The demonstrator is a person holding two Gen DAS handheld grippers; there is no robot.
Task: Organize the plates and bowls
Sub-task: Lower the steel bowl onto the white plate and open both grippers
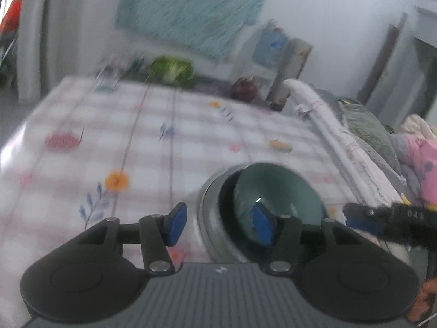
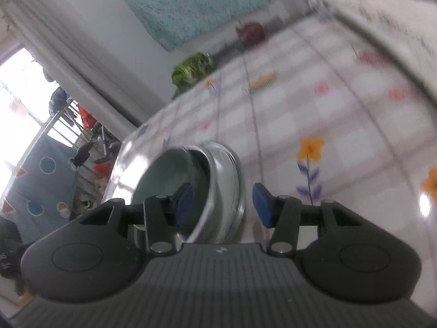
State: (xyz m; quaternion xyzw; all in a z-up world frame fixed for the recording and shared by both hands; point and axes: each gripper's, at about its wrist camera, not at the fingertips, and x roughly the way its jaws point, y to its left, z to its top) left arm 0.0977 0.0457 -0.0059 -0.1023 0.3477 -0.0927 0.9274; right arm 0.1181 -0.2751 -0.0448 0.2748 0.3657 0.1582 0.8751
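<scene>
A dark green ceramic bowl [image 1: 278,191] sits nested inside a steel bowl [image 1: 213,213] on the checked floral tablecloth. My left gripper [image 1: 218,225] is open, its fingers straddling the near left wall of the steel bowl, right pad inside the green bowl. In the right wrist view, tilted, the same steel bowl [image 2: 226,188] holds the green bowl [image 2: 161,175]. My right gripper [image 2: 222,203] is open and straddles the steel bowl's rim, left pad inside. The right gripper's black body [image 1: 396,224] shows at the right in the left wrist view.
A green cabbage [image 1: 172,71] and a red onion [image 1: 244,88] lie at the table's far edge, with boxes [image 1: 275,54] against the wall. A white padded rail [image 1: 327,125] and bedding run along the table's right side. A window and balcony [image 2: 32,114] lie left.
</scene>
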